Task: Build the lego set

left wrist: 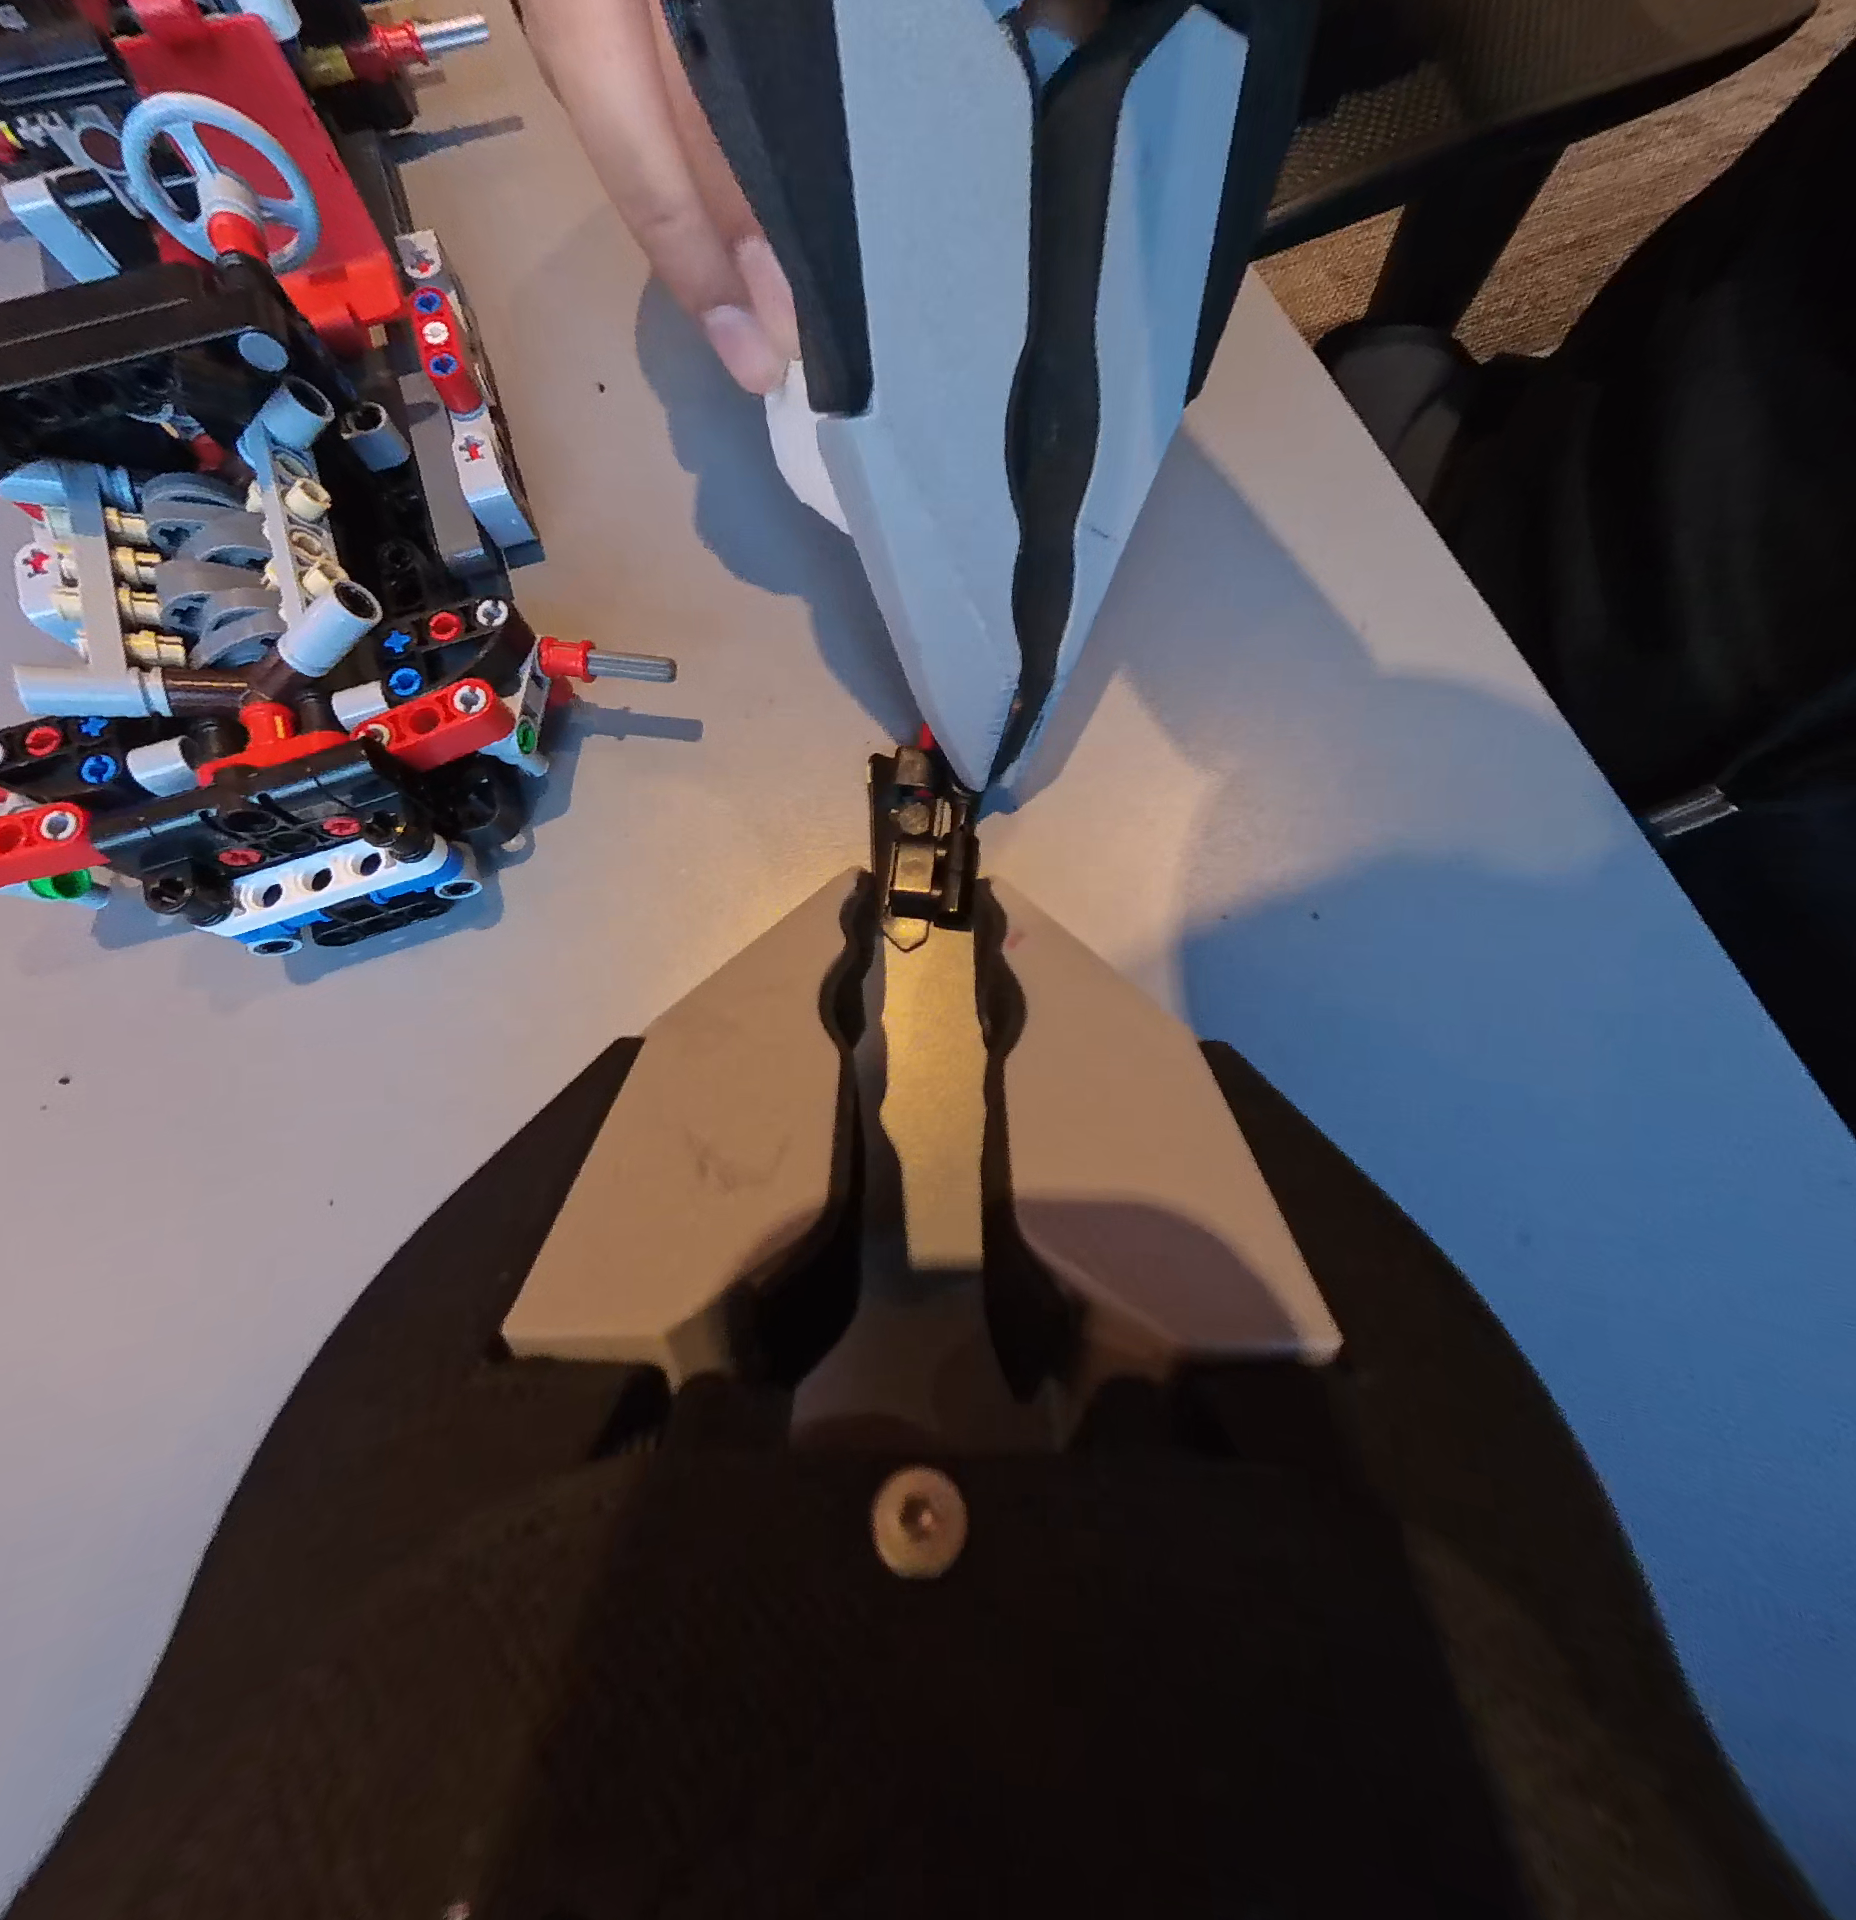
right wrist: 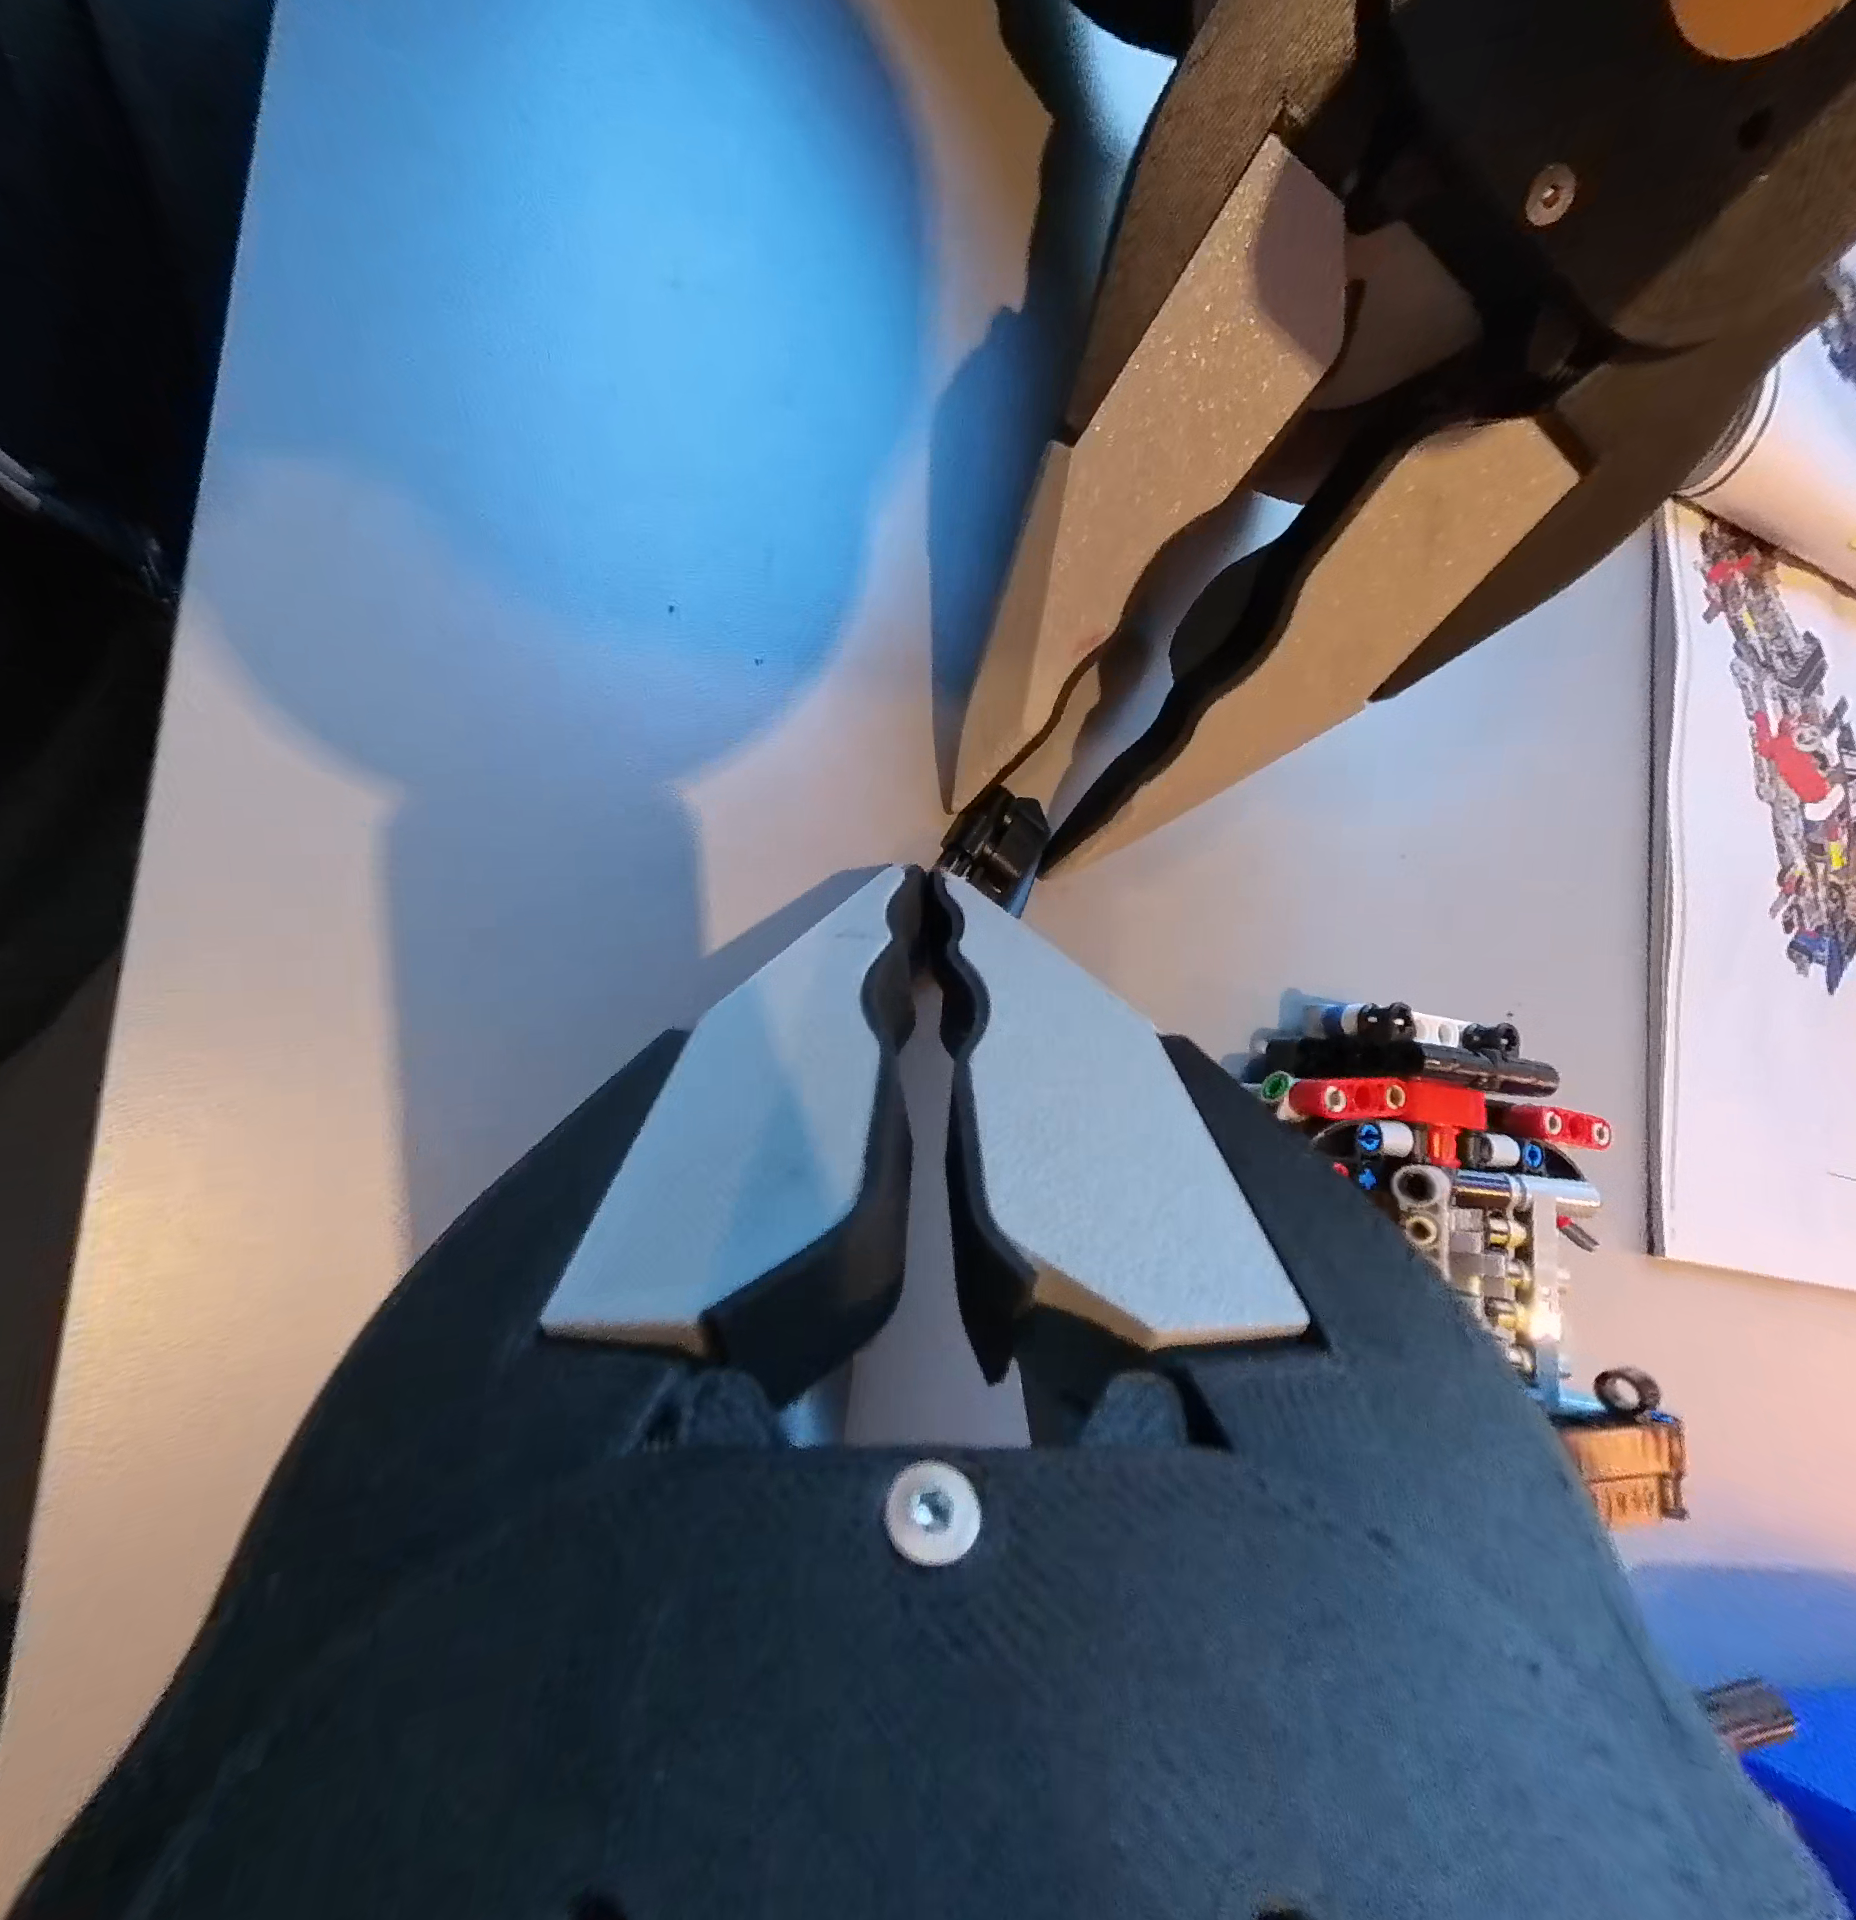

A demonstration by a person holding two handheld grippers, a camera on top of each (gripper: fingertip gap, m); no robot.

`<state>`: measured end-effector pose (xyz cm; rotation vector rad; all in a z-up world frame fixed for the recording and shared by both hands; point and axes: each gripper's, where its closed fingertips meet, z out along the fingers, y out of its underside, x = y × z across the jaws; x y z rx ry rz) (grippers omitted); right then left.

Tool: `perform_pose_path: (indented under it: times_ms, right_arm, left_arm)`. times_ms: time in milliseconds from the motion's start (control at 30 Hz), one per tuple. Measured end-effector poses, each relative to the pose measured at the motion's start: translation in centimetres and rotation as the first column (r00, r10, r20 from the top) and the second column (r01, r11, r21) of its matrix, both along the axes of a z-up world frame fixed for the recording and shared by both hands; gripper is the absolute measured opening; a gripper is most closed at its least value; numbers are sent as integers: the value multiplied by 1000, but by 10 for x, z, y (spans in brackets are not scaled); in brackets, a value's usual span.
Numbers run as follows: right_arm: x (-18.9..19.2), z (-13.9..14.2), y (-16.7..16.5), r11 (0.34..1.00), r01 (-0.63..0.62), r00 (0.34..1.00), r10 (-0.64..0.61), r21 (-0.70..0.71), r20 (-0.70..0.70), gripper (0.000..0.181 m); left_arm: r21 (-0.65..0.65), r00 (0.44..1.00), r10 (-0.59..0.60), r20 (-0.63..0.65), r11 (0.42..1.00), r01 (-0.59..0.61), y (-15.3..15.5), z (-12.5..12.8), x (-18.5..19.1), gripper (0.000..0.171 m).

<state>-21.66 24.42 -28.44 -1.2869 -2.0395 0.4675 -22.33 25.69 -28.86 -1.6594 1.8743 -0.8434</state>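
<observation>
A small black lego piece [left wrist: 919,844] is held above the white table [left wrist: 1371,935]. My left gripper [left wrist: 919,896] is shut on its near end. My right gripper [left wrist: 968,774] comes down from above, shut, with its tips against the piece's far end. A sliver of red [left wrist: 925,738] shows beside those tips; I cannot tell whether it is held. In the right wrist view my right gripper [right wrist: 919,878] has its pads pressed together. The black piece [right wrist: 991,840] sits just past it, pinched by my left gripper [right wrist: 997,826], which reaches in from the upper right.
A partly built lego car [left wrist: 259,582] in red, black and grey lies on the table at the left; it also shows in the right wrist view [right wrist: 1423,1143]. An instruction booklet [right wrist: 1786,831] lies beyond it. A hand [left wrist: 716,260] holds the right gripper. The table edge and a dark chair [left wrist: 1651,468] are at the right. Only a small space, under 4 cm, lies between the two pairs of fingers.
</observation>
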Motion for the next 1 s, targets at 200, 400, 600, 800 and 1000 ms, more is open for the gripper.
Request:
perform_pose_path:
  times_ms: [200,400,600,800,1000]
  right_arm:
    - [-1,0,2,999,-4,999,6,-41,48,0]
    - [0,0,2,998,45,999,-45,-46,5,0]
    - [6,0,4,984,167,979,-173,-68,-109,0]
    - [9,1,10,967,251,956,-256,-53,-146,0]
    - [10,1,10,958,268,952,-279,-99,-124,0]
  left_arm:
    - [11,1000,6,-2,1000,-6,1,0,-1,15]
    - [-46,998,66,-12,997,-66,1,0,2,15]
    - [-71,989,144,-8,987,-145,0,0,6,15]
    - [-150,979,205,-11,967,-205,5,1,10,15]
    - [-127,979,205,-7,971,-204,5,1,11,15]
